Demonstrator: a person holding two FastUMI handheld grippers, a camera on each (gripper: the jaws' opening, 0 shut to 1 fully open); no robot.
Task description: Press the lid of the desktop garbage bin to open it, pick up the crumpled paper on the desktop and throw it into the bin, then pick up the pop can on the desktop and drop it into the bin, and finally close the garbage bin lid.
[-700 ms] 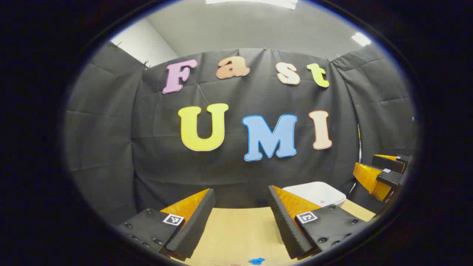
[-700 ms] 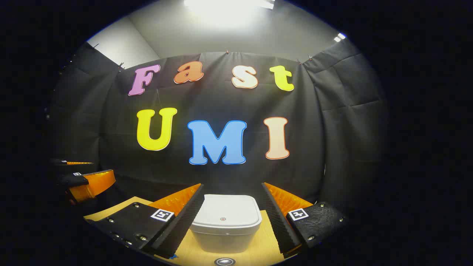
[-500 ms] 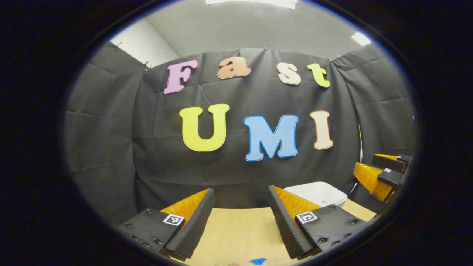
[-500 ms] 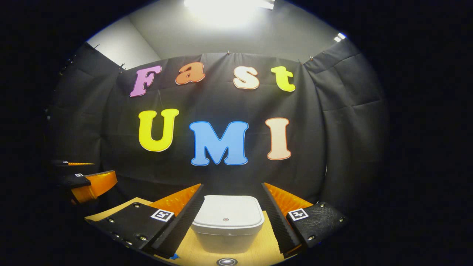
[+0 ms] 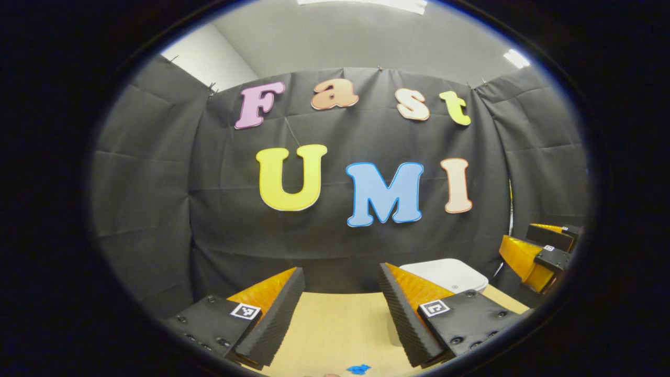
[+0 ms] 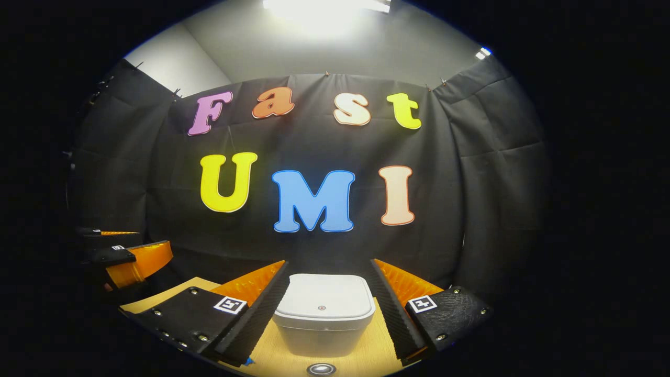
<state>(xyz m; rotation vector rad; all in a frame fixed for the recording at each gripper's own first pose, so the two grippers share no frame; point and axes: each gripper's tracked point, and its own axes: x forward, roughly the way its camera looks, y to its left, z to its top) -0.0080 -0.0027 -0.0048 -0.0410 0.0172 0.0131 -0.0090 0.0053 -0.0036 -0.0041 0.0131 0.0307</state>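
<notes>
Tongs (image 5: 340, 293) of the left hand stand apart in the left gripper view, holding nothing, above the bare wooden counter (image 5: 335, 324). The white garbage bin (image 5: 450, 273), lid down, sits behind the right finger, with the other tongs (image 5: 539, 246) near the right edge.

In the right gripper view the right tongs (image 6: 327, 293) stand apart, the bin (image 6: 323, 309) framed between the fingers, untouched. A pop can (image 6: 320, 369) top shows at the bottom edge. The left tongs (image 6: 123, 248) hang at far left.

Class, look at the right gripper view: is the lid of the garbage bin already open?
No. The lid lies flat and shut on the garbage bin, which stands ahead between the open right gripper fingers.
</notes>
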